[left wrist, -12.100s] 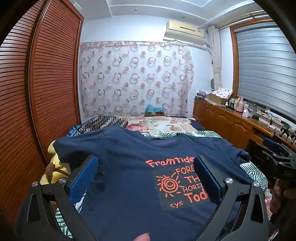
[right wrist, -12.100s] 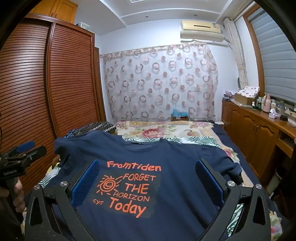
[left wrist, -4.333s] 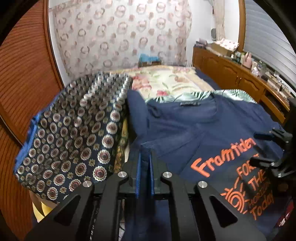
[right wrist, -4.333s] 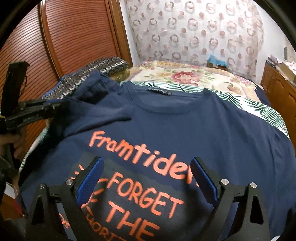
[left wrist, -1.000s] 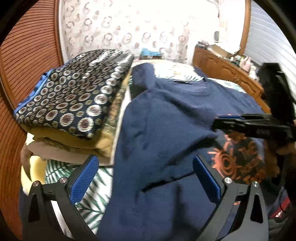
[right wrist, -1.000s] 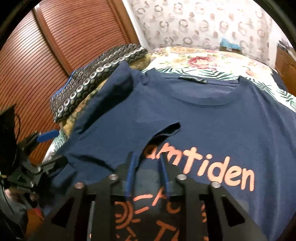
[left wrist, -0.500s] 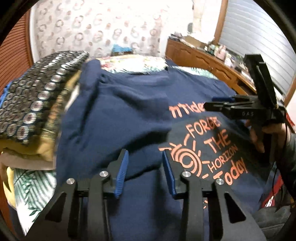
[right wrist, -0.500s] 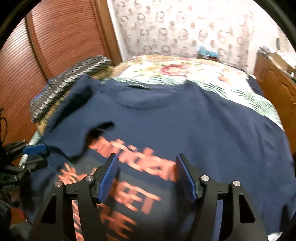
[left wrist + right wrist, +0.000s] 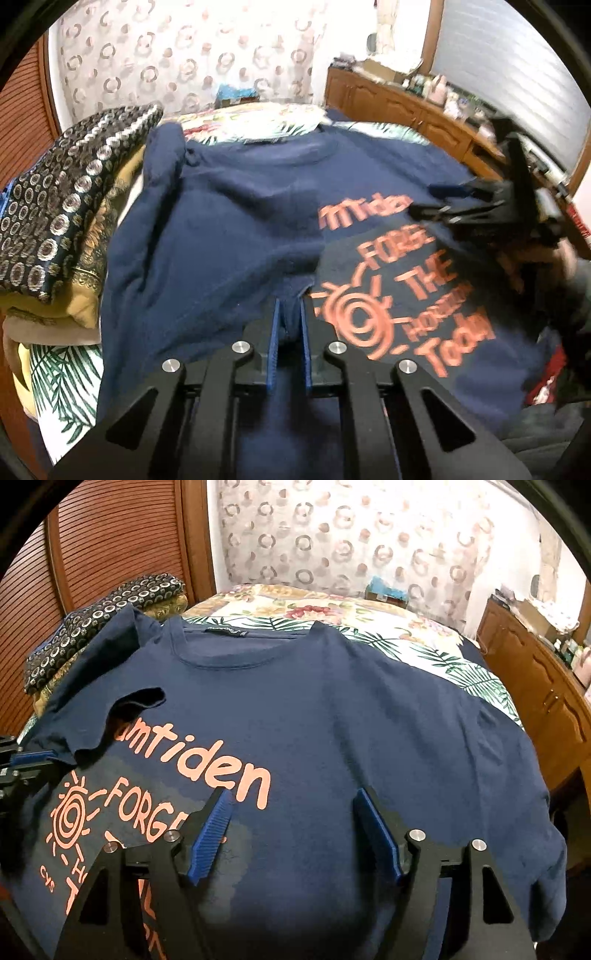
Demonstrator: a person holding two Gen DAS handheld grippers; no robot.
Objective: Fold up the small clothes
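Two grippers working over one navy T-shirt (image 9: 369, 709), spreading front-up across a bed (image 9: 424, 642) with a leaf-print cover. Going left to right in the right wrist view: lying at the far left, a stack of folded clothes (image 9: 99, 613) topped by a dark piece with ring patterns, just beside the shirt's left shoulder and against a brown slatted wardrobe door (image 9: 110, 542). Pinching next, the left gripper (image 9: 290, 317), its blue pads (image 9: 274, 343) having just been closing and now clamping a ridge of the navy cloth where the folded-over left side of the shirt meets the orange sun print (image 9: 354, 317). Lying doubled over the chest, the left sleeve (image 9: 122, 705), covering the first letters of the orange wording. Hovering further right, the right gripper (image 9: 291, 834), jaws having just been opening and now standing well apart above the middle of the shirt, blue pads (image 9: 376, 834) pressing on nothing. Showing in the left wrist view, a hand (image 9: 546, 258) gripping that gripper's handle, blurred. Standing along the right edge, a wooden cabinet (image 9: 532, 664); hanging behind the bed, a curtain (image 9: 351, 535) with ring shapes.
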